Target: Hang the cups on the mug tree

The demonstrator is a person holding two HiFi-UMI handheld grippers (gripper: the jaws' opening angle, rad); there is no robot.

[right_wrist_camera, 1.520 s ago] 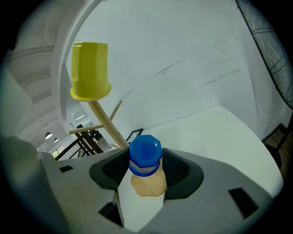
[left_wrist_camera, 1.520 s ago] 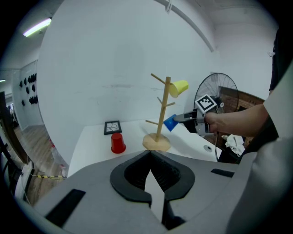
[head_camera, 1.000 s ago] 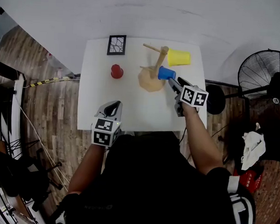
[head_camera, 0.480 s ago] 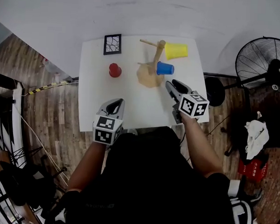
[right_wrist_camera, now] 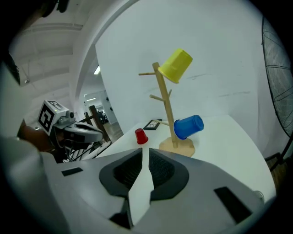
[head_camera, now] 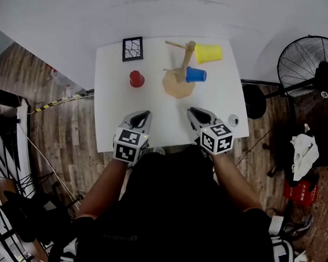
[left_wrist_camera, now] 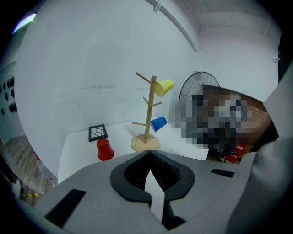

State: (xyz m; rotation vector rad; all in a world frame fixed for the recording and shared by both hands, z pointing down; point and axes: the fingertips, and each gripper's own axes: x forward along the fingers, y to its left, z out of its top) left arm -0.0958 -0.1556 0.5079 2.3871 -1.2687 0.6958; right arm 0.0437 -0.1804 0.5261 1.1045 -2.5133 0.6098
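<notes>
White rectangular table [head_camera: 115, 119] on a wood-plank floor [head_camera: 60, 128], seen from above, with a black standing fan [head_camera: 310, 64] off its right side. A light wooden mug tree [head_camera: 185, 63] on a round base stands on the far right part of the tabletop. A yellow plastic cup [head_camera: 208, 53] hangs tilted from one of its upper pegs. A blue plastic cup [head_camera: 195, 75] hangs from a lower peg on the same side, just above the base. A red plastic cup [head_camera: 136, 78] sits upside down on the table to the left of the tree and apart from it. Beyond the red cup, a small black-framed square tile [head_camera: 132, 49] lies near the far edge. The person's two grey grippers sit side by side over the near edge, both well apart from the cups. The left gripper [head_camera: 144, 114] has its jaws pressed together at the tips, with nothing in them. The right gripper [head_camera: 192, 110] has just been closing its jaws, which now stand a narrow slit apart with nothing between them.
</notes>
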